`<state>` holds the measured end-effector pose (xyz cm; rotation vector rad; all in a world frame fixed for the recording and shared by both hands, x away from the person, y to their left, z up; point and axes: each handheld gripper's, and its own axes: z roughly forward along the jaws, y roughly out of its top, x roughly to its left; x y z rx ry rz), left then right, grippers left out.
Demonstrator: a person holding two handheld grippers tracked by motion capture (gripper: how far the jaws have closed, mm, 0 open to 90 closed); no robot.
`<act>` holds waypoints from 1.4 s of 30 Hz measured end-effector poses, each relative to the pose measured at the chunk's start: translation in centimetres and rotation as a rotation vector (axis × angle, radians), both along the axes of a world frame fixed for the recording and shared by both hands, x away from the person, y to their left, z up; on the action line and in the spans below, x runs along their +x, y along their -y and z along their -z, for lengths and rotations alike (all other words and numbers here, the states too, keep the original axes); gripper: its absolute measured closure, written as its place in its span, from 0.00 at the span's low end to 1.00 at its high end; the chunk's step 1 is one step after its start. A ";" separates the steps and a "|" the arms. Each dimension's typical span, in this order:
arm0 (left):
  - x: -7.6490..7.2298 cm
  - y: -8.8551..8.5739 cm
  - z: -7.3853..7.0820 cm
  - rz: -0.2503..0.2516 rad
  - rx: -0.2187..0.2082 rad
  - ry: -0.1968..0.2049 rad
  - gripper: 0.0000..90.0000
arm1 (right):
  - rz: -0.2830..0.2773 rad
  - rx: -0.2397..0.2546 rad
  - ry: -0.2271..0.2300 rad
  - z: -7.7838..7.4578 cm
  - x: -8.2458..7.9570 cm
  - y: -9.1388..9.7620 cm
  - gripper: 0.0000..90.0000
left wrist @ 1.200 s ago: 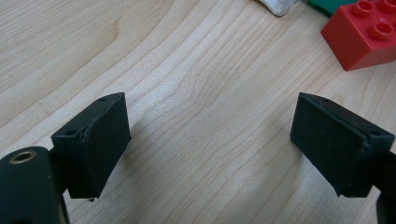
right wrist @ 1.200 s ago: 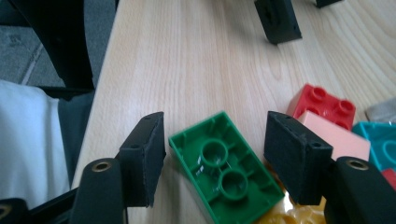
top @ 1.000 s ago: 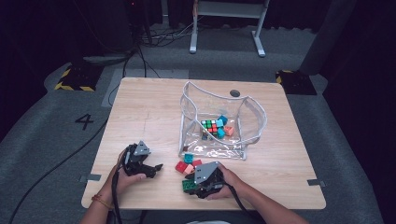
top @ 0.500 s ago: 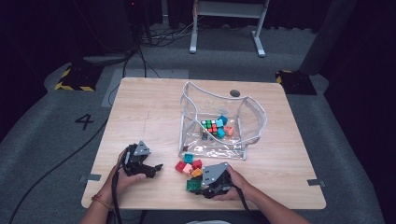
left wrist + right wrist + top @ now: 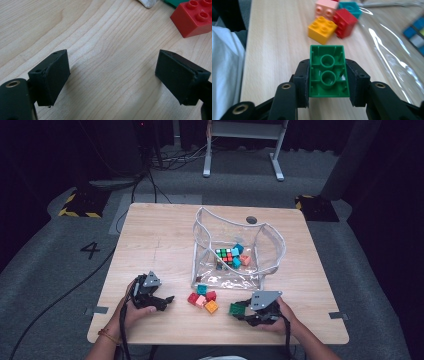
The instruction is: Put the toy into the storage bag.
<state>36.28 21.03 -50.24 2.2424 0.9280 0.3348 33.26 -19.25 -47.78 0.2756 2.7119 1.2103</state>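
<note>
Dark flooring with trailing cables surrounds a light wooden table [image 5: 165,240], on which a clear plastic bag [image 5: 240,247] stands open near the middle, a colourful cube puzzle and a few bricks lying inside. In front of the bag, a small cluster of loose bricks [image 5: 202,298] is left on the wood: red, pink, teal and yellow. The right gripper [image 5: 245,312] has just been closed on a green brick [image 5: 328,72], its jaws clamping both long sides, hollow underside turned to the camera. Compared with a second ago, the gripper and brick are now seen further right, clear of the cluster, so the pick is judged complete and transfer towards the bag is the likely next step. The left gripper [image 5: 165,301] is held at the near left, jaws wide apart and empty over bare wood.
</note>
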 end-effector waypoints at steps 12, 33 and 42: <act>0.0 0.0 0.0 -0.001 0.000 0.000 0.14 | 0.177 0.039 0.034 -0.6 1.0 6.9 0.65; 0.2 0.0 0.1 0.009 -0.008 -0.003 0.13 | 0.467 0.102 0.067 -1.7 3.9 14.6 0.65; 0.2 0.0 0.0 0.011 -0.003 0.003 0.13 | 0.526 0.103 0.126 -4.5 5.5 15.7 0.65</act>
